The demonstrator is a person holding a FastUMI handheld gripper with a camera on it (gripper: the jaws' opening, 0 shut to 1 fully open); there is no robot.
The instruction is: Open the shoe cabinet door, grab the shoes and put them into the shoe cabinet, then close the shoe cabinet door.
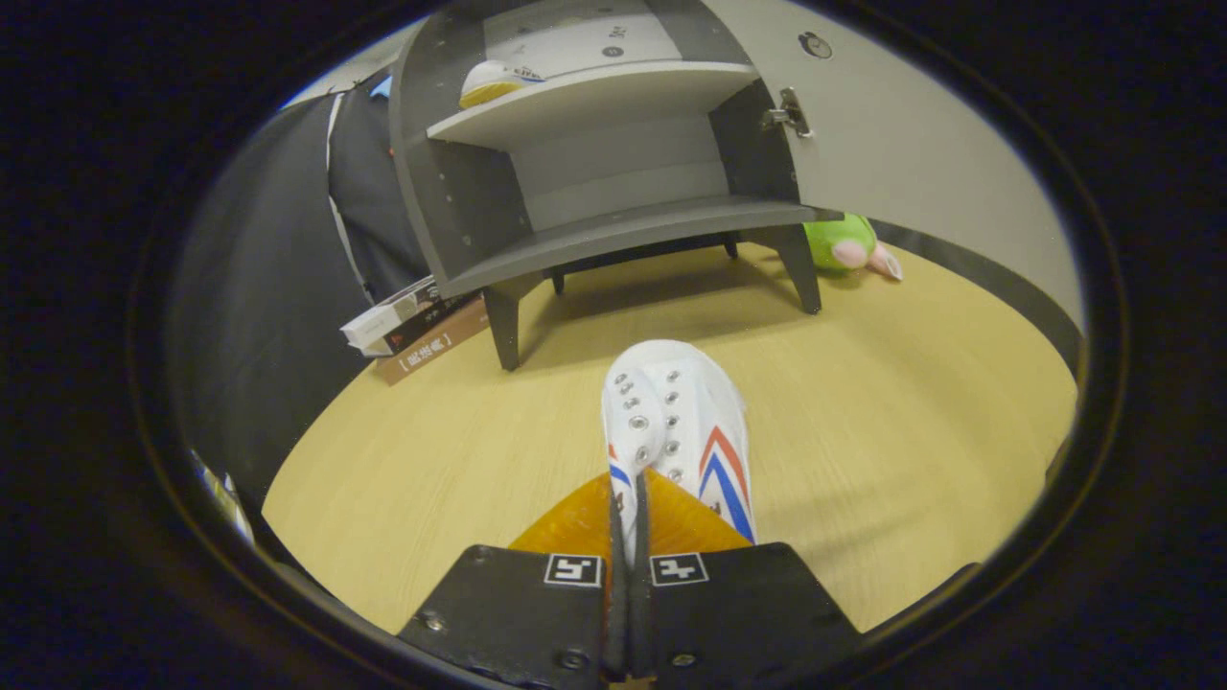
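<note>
A green plush toy (pixel 844 244) and stacked books (pixel 417 326) lie on the wooden floor (pixel 911 402).

Gripper (pixel 628 537) fingertips pinch white shoe (pixel 681 422) collar, hide heel part. Second shoe (pixel 491 82) on cabinet (pixel 594 240) upper shelf: only toe shows, rest behind side wall. Green plush (pixel 844 241) partly behind cabinet leg. Book (pixel 412 326) titles too small to tell.

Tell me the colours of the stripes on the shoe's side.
Red and blue on the white shoe, seen in the gripper view, held by the tool.
</note>
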